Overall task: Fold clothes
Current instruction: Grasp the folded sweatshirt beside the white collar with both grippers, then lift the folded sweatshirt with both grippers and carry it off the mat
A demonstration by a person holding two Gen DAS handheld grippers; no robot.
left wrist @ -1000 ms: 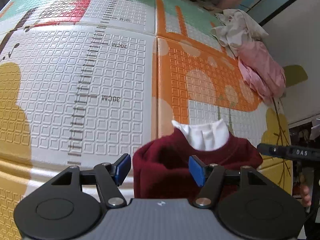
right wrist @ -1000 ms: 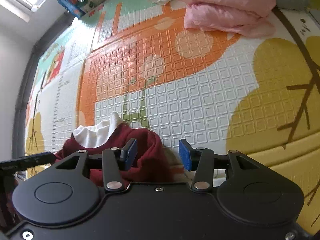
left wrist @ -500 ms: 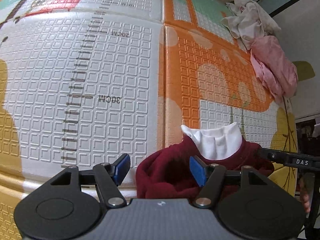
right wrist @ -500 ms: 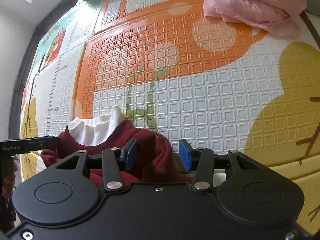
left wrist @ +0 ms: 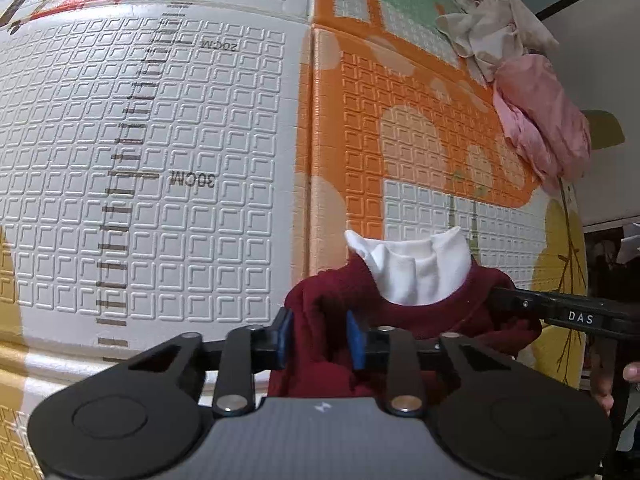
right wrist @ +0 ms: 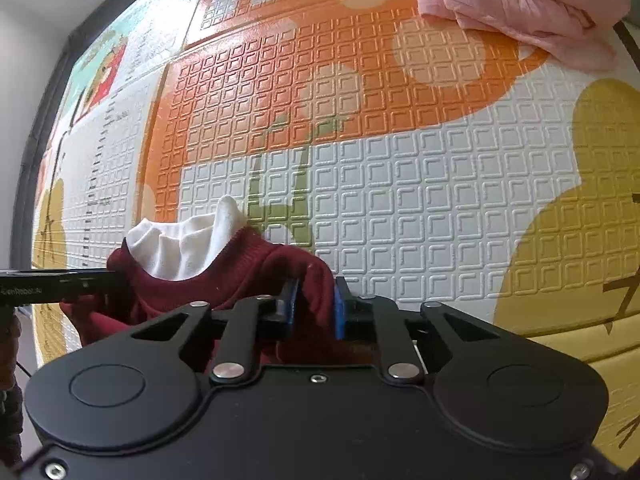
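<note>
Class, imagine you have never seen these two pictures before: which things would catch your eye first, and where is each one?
First, the maroon sweater with its white collar, bunched at the near edge of the play mat. The left tool and right tool each pinch one shoulder of it. Next, the crumpled pink garment at the mat's far side.

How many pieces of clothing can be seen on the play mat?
3. A maroon sweater with a white collar lies nearest, pinched by the left claw and the right claw. A pink garment and a cream garment lie at the mat's far edge; more may be hidden.
</note>
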